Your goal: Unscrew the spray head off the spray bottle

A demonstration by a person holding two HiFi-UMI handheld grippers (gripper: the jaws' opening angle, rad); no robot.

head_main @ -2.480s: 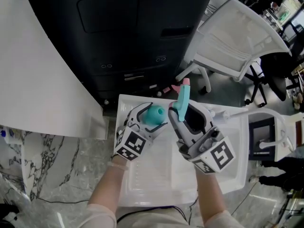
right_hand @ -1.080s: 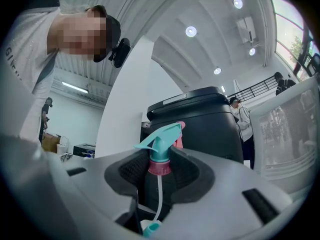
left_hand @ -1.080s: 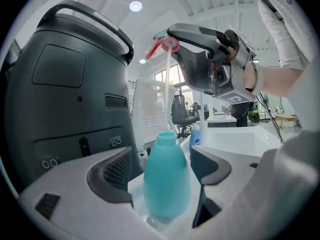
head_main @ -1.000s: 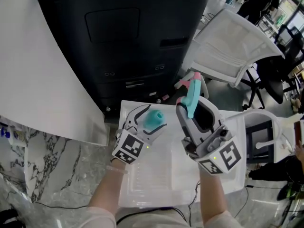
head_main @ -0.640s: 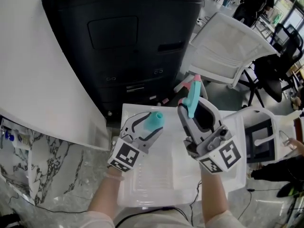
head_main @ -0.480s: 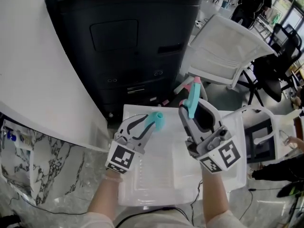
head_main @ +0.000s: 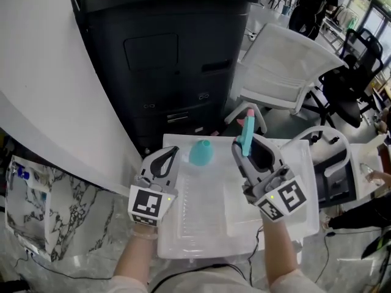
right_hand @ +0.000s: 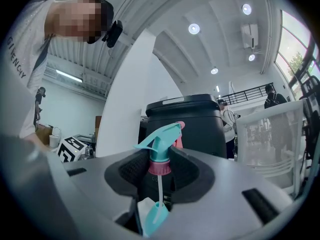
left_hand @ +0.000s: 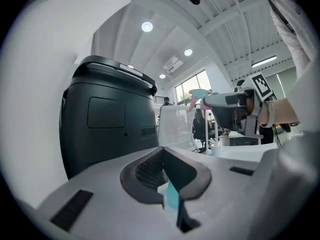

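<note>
Spray head (right_hand: 161,143), teal, was pinched at its pink collar (right_hand: 159,168) between the pads of my right gripper (head_main: 245,146), its dip tube (right_hand: 159,191) hanging free, clear of the bottle. The teal spray bottle (head_main: 201,152) sat in the white tray (head_main: 201,224), just beside my left gripper (head_main: 165,157), whose jaws were pressed together on nothing.

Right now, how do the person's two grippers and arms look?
The left gripper and right gripper have light grey shells and dark ribbed fingers. Each carries a cube with black-and-white square markers. The person wears pale sleeves.
</note>
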